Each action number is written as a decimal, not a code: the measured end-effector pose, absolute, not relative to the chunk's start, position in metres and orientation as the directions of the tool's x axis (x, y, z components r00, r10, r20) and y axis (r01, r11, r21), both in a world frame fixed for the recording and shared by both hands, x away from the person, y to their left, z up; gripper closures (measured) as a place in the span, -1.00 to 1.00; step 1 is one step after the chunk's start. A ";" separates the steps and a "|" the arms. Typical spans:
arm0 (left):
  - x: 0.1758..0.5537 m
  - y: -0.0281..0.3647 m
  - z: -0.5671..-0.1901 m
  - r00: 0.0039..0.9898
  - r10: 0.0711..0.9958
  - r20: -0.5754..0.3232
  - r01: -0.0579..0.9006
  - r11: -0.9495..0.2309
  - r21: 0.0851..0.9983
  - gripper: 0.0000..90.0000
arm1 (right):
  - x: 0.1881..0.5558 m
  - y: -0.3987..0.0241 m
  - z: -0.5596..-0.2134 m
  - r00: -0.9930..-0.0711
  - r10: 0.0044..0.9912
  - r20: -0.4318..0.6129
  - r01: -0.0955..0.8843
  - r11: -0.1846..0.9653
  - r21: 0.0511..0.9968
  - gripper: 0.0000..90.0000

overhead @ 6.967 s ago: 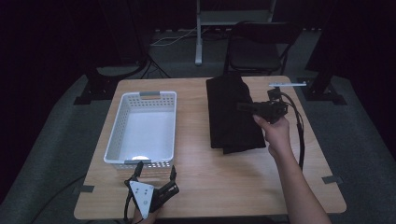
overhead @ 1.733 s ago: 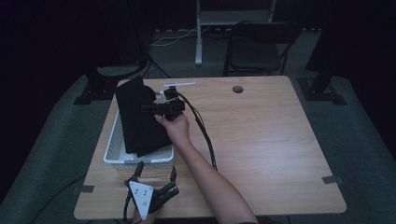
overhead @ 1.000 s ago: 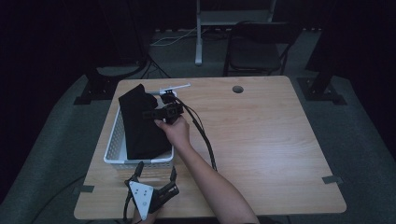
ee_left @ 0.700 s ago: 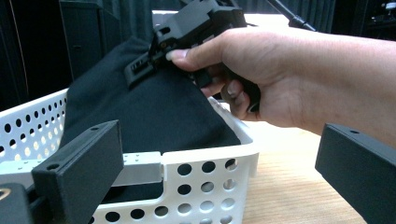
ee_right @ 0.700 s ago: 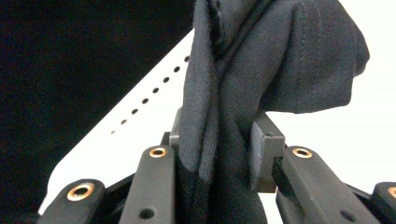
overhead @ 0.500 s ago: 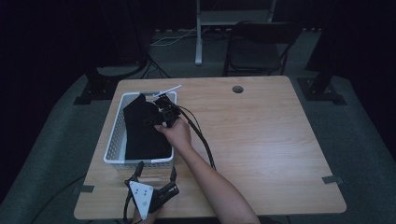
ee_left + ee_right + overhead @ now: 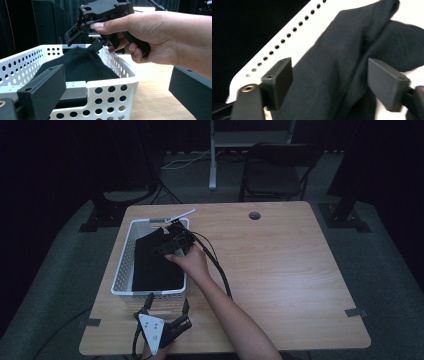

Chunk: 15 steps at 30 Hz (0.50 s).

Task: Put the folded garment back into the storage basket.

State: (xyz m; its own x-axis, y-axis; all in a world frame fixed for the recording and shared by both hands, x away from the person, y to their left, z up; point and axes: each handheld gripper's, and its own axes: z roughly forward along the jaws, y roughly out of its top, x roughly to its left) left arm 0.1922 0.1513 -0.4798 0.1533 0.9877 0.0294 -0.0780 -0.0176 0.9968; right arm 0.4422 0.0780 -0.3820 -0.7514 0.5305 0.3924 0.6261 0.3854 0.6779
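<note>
Nearest us, the left gripper (image 7: 167, 312) rested at the table's (image 7: 280, 270) near edge, jaws wide apart and empty, pointing at the white basket's (image 7: 121, 265) short near wall. Inside the basket lay the black cloth (image 7: 152, 265), its long axis running near to far. Over its far end we found the right gripper (image 7: 161, 249), the nearer hand, jaws spread with the cloth just beneath them, gripping nothing.

The right claw (image 7: 161, 249) was held out ahead of the left claw (image 7: 167, 304), its jaws spread wide apart, the right hand (image 7: 191, 262) wrapped round its grip. The left claw sat low and nearer the person, jaws likewise parted.
</note>
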 end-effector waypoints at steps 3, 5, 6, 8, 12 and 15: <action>0.192 0.151 -0.480 0.151 0.988 0.029 -0.079 -0.017 0.997 -0.95 | 0.437 0.082 -0.382 -0.759 0.537 0.368 0.618 0.418 0.666 -0.64; 0.192 0.151 -0.480 0.150 0.988 0.029 -0.079 -0.017 0.997 -0.95 | 0.434 0.084 -0.382 -0.768 0.544 0.338 0.605 0.443 0.662 -0.70; 0.192 0.151 -0.480 0.151 0.988 0.029 -0.079 -0.017 0.997 -0.95 | 0.432 0.085 -0.381 -0.770 0.548 0.327 0.600 0.448 0.663 -0.72; 0.192 0.151 -0.480 0.151 0.988 0.030 -0.078 -0.018 0.997 -0.95 | 0.429 0.087 -0.380 -0.778 0.552 0.302 0.587 0.463 0.664 -0.78; 0.192 0.151 -0.480 0.151 0.988 0.029 -0.078 -0.018 0.997 -0.95 | 0.428 0.088 -0.380 -0.794 0.522 0.312 0.575 0.479 0.663 -0.92; 0.192 0.151 -0.480 0.151 0.988 0.029 -0.078 -0.018 0.997 -0.95 | 0.427 0.090 -0.384 -0.802 0.509 0.312 0.572 0.507 0.645 -0.94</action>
State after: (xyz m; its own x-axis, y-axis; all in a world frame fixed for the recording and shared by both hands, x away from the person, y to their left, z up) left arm 0.1922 0.1512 -0.4798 0.1506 0.9882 0.0294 -0.0779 -0.0177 0.9968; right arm 0.4269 0.0905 -0.3840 -0.8023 0.5086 0.3123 0.5723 0.5070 0.6445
